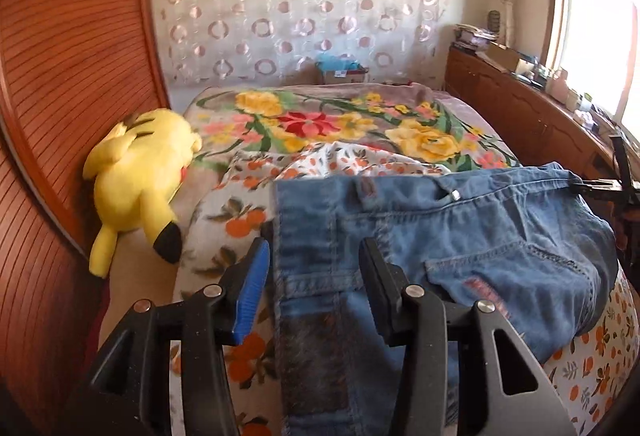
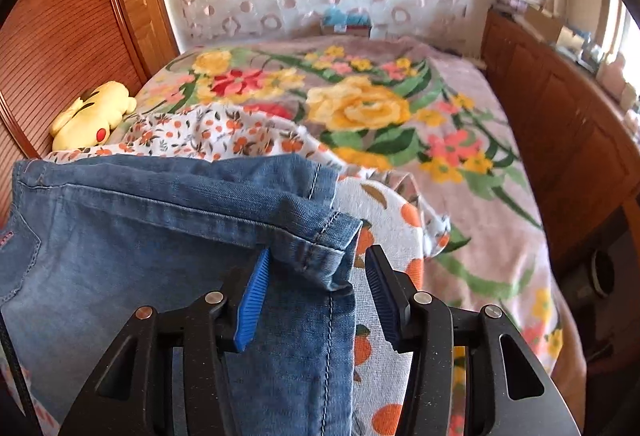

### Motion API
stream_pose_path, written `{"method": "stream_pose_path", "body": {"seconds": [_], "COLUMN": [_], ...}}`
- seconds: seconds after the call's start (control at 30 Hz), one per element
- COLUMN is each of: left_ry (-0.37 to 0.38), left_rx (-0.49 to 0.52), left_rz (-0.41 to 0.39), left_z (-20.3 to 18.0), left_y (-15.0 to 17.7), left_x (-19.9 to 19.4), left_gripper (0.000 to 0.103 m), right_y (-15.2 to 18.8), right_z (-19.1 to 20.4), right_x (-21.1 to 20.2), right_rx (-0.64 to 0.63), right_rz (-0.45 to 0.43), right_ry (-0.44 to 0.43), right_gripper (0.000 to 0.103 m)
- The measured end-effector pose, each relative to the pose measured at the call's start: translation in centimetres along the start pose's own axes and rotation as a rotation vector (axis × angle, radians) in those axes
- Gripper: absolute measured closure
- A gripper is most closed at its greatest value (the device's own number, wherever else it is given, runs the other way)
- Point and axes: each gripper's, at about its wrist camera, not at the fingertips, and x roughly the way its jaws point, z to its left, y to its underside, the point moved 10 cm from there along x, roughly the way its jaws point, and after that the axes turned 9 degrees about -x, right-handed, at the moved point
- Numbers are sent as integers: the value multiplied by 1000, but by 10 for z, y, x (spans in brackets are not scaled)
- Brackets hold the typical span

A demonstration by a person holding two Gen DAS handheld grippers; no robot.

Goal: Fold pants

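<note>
Blue jeans (image 1: 460, 236) lie folded on a bed, on a white cloth with an orange-fruit print (image 1: 224, 220). My left gripper (image 1: 314, 244) is open. The denim's left edge with its stitched seam lies between the fingers, and the pads stand clear of it. In the right wrist view the jeans (image 2: 140, 236) fill the lower left. My right gripper (image 2: 318, 251) is open, and the bunched leg hem (image 2: 320, 248) sits between its blue pads (image 2: 250, 296) without being squeezed.
A yellow plush toy (image 1: 140, 172) lies by the wooden panel (image 1: 60, 76) on the left. A floral blanket (image 2: 360, 108) covers the far bed. A wooden cabinet (image 2: 560, 124) with clutter runs along the right under a window. A black frame (image 1: 616, 188) shows at the right edge.
</note>
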Motion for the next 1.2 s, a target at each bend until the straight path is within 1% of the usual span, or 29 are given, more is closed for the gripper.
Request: {"method": "stream_pose_path", "body": {"seconds": [0.03,0.1,0.13,0.17,0.2,0.27,0.37,0.43,0.5,0.53,0.6,0.63,0.67,0.7,0.77,0.83,0.93,1.0,1.07,1.2], "left_ry": [2,9,12,19,25,31,45,46,43,45,54,57,60,65,71,81,97,107,110,138], "left_rx": [14,34,38,43,50,63,74,79,80,78,74,76,80,85,93,102,102,114,122,137], "left_rz": [-2,-6,-5,-7,-10,-16,-15,-8,-6,-5,2,2,2,4,11,24,33,43,49,63], "left_z": [-5,-15,-18,-23,-27,-32,-40,-43,-44,-45,-47,-49,-50,-52,-56,-63,-72,-81,-88,-109], "left_y": [-3,-9,-10,-12,-14,-15,-14,-13,-12,-12,-11,-10,-9,-7,-3,3,10,16,22,37], "left_x": [1,4,5,6,6,6,7,9,11,10,9,8,6,4,3,2,0,-1,-2,-10], "left_gripper": [56,55,55,55,55,54,52,52,52,52,52,52,52,52,52,51,50,50,50,50], "right_y": [-4,-14,-19,-26,-29,-39,-60,-74,-78,-76,-64,-58,-53,-53,-46,-44,-22,-7,16,50], "right_z": [-3,-1,0,3,6,8,3,-2,-7,-10,-7,-5,-3,-2,1,4,10,17,21,38], "right_x": [-4,-17,-23,-28,-32,-40,-51,-52,-35,-21,6,11,10,5,-9,-21,-47,-60,-70,-91], "right_rx": [5,2,-5,-15,-36,-89,-102,-82,-65,-69,-61,-59,-57,-52,-23,-16,-35,-34,-34,-31], "right_rz": [-19,-77,-98,-116,-127,-156,-216,-236,-194,-145,-40,-20,-23,-36,-64,-87,-112,-122,-129,-143], "right_ry": [7,-13,-25,-42,-51,0,76,102,154,180,168,167,167,162,130,113,94,77,59,30], "right_gripper": [53,78,88,94,94,95,95,95,95,95,94,88,84,82,74,70,62,61,59,59]}}
